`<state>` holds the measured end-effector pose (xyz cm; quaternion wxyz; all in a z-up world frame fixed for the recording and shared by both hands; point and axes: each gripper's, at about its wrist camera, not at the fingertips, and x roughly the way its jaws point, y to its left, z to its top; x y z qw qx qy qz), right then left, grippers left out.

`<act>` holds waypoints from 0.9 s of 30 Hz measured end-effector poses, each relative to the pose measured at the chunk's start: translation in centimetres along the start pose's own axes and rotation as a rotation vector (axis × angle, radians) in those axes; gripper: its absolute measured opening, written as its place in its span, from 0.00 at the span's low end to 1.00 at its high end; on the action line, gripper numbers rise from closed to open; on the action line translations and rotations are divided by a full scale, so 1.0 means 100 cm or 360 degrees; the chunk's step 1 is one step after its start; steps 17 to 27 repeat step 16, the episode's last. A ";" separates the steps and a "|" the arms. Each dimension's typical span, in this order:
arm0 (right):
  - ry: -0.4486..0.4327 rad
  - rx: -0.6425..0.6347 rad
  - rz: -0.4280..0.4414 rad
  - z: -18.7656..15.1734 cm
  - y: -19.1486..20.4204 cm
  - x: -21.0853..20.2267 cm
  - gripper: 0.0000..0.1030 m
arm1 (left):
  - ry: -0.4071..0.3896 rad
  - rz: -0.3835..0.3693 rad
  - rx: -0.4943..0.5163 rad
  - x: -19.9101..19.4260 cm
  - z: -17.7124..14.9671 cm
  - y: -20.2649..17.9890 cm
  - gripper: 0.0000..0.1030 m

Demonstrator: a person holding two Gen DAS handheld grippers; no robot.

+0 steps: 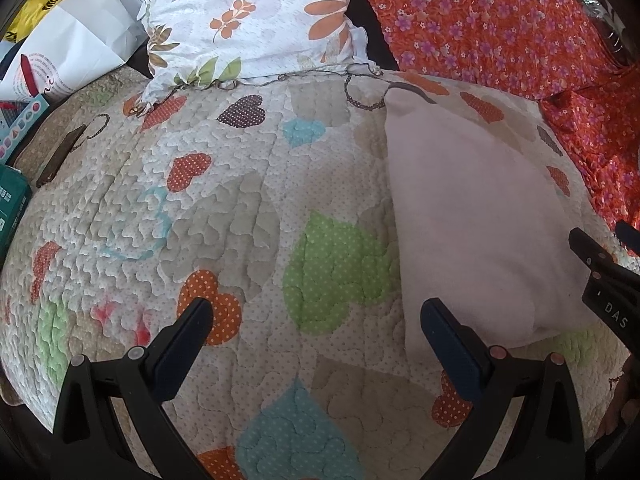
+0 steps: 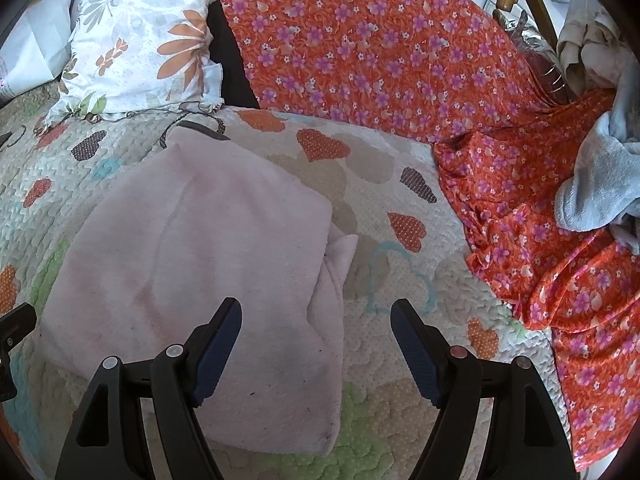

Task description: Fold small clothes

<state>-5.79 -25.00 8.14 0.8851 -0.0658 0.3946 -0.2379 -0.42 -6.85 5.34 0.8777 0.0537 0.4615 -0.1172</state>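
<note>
A: Nearest the lens, how was the right gripper (image 2: 316, 312) found?

B: Its jaws were seen spread wide, nothing pinched. The near right edge of the pink cloth (image 2: 208, 264) was straddled: the left finger was seen above the fabric, the right finger above the bare quilt (image 2: 400, 412). Contact could not be confirmed.

A: And the left gripper (image 1: 316, 316)?

B: Also spread and empty. It was held over the quilt, with the cloth lying to its right; only its right finger was seen at the cloth's near left edge. The right gripper was judged the nearer to the cloth.

A: Where was the cloth laid, and along which axis?

B: It was spread flat on the heart-patterned quilt, its long axis running away from both cameras toward the floral pillow (image 2: 144, 36). A small flap was seen turned up along its right edge, so a fold already made was supposed. A next fold was judged to be made along that long axis, near end carried to far end.

A: What was hidden or doubtful?

B: The kind of garment could not be told. Its near hem was partly covered by the right gripper's fingers. Farther right, the orange flowered sheet (image 2: 400, 60) was seen, and on it a grey-blue garment (image 2: 600, 184), cut off by the frame edge.
</note>
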 end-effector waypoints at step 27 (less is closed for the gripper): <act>-0.0018 -0.0023 -0.0010 0.001 0.005 -0.004 0.81 | -0.0010 -0.0007 0.0019 -0.001 0.000 0.000 1.00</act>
